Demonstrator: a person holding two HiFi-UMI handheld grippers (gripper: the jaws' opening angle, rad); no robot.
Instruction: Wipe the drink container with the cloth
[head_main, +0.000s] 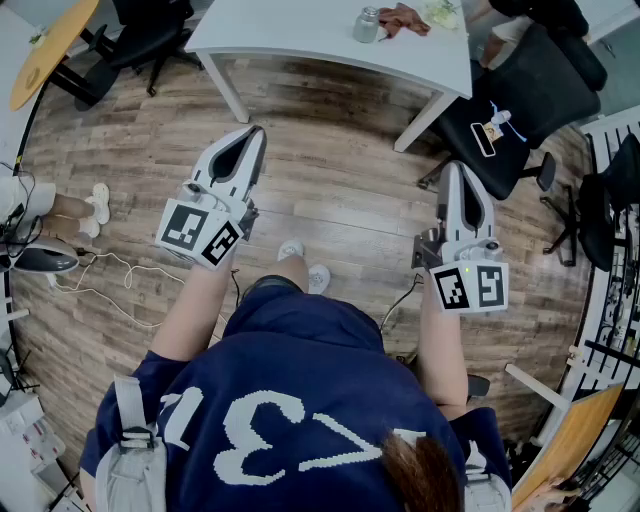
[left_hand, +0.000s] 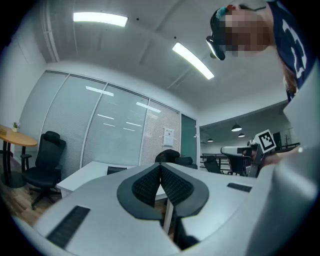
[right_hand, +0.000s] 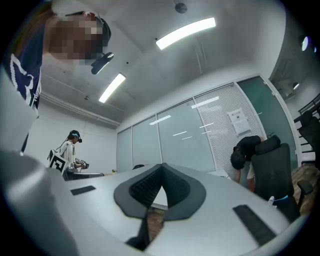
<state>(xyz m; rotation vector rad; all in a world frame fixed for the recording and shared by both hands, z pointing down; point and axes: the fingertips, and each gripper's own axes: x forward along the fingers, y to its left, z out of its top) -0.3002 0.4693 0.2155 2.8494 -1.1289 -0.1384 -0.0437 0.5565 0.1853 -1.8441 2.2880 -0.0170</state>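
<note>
Container (head_main: 368, 24), cloth (head_main: 404, 17) well apart from fingers (head_main: 256, 150)

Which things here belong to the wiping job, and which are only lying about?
Job: container and cloth, both on the white table; left gripper and right gripper, both shut and empty.
Lying about: black chair, round table.

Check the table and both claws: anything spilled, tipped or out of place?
Nothing stands out. The drink container sits by the cloth on the white table, no spill visible. The left claw and right claw are shut, empty.
</note>
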